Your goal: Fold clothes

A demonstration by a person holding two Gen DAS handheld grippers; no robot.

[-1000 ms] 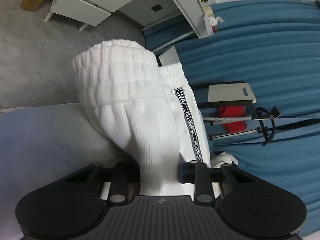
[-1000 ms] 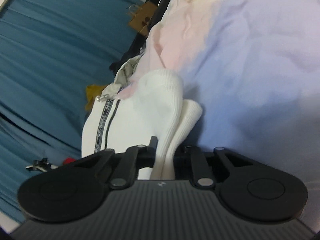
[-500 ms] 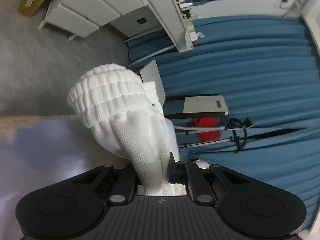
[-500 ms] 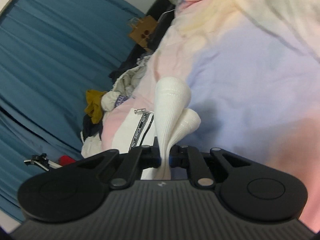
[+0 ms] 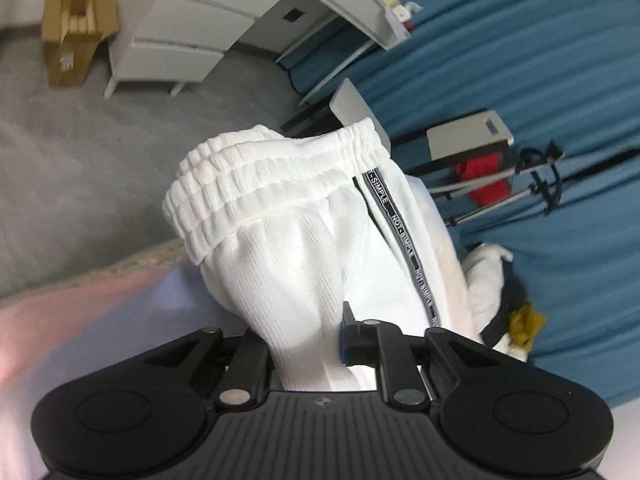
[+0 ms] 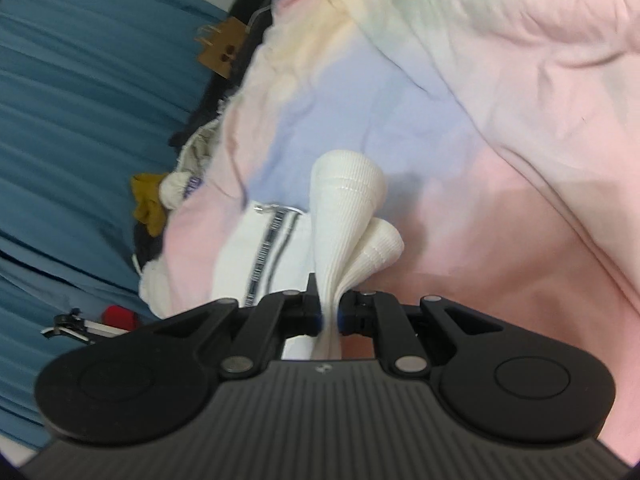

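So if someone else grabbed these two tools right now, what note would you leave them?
Left hand-held gripper: shut on the white pants, near the waistband.
Right hand-held gripper: shut on the pants' ribbed cuffs.
The pants hang between both over the pastel bedding.
Done: both ends gathered.
Left: lay them down and finish the fold. More clothes wait at the bed's edge.

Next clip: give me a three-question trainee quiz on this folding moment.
1. True or false: the left gripper is shut on the white pants.
2. What does the right gripper pinch? A) quilt B) pants cuff C) curtain
3. Fill in: the stripe on the pants reads "NOT ____".

Key: 1 true; 2 B, the cuff, above the pastel quilt; 3 SIMPLE.
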